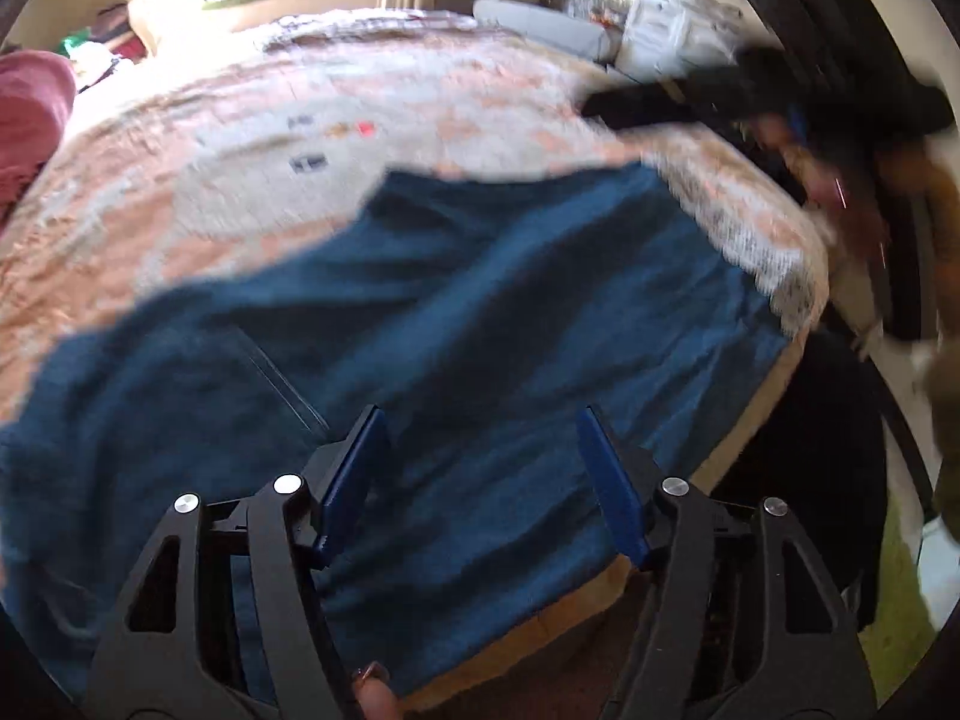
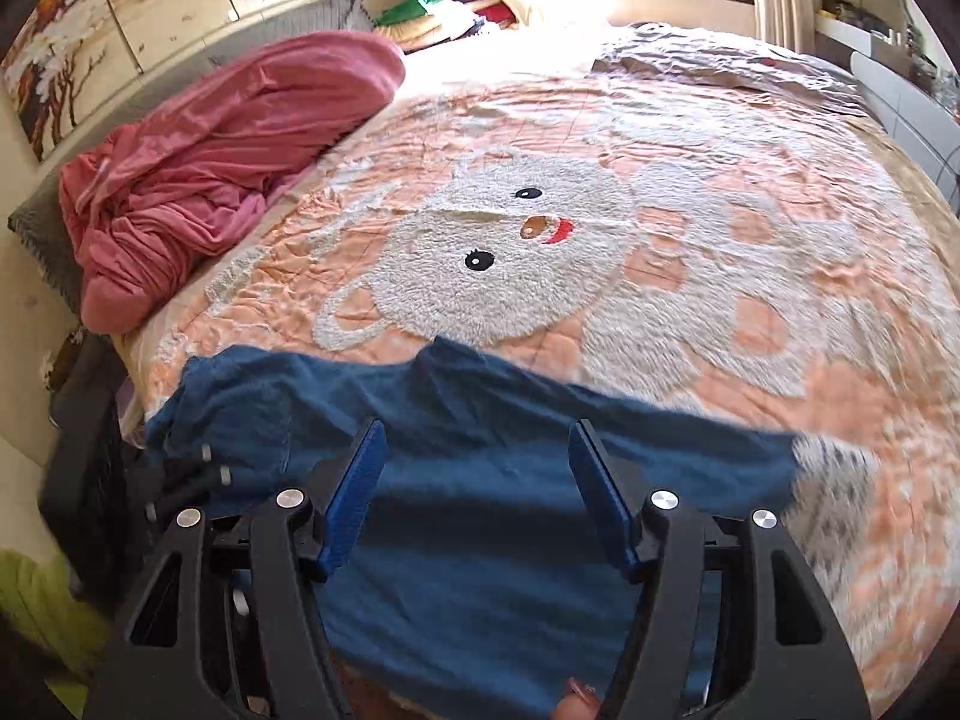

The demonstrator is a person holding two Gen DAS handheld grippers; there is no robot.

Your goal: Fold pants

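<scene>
Dark blue pants [image 1: 450,312] lie spread along the near edge of the bed, wrinkled, and partly laid over themselves. My left gripper [image 1: 480,420] hovers over them, open, with only flat cloth below the blue pads. In the right wrist view the pants [image 2: 480,480] run across the bottom, with the waistband and its drawstring ends at the left. My right gripper [image 2: 476,429] is also open above the cloth, holding nothing. In the left wrist view, a dark blur at the upper right is the right gripper [image 1: 606,107] with a hand behind it.
The bed has a peach bedspread [image 2: 750,252] with a fluffy white bear. A bundled pink blanket [image 2: 228,162] lies at its far left by the wall. Dark clothing [image 2: 90,480] hangs off the bed's left corner. White drawers [image 1: 672,18] stand past the far right side.
</scene>
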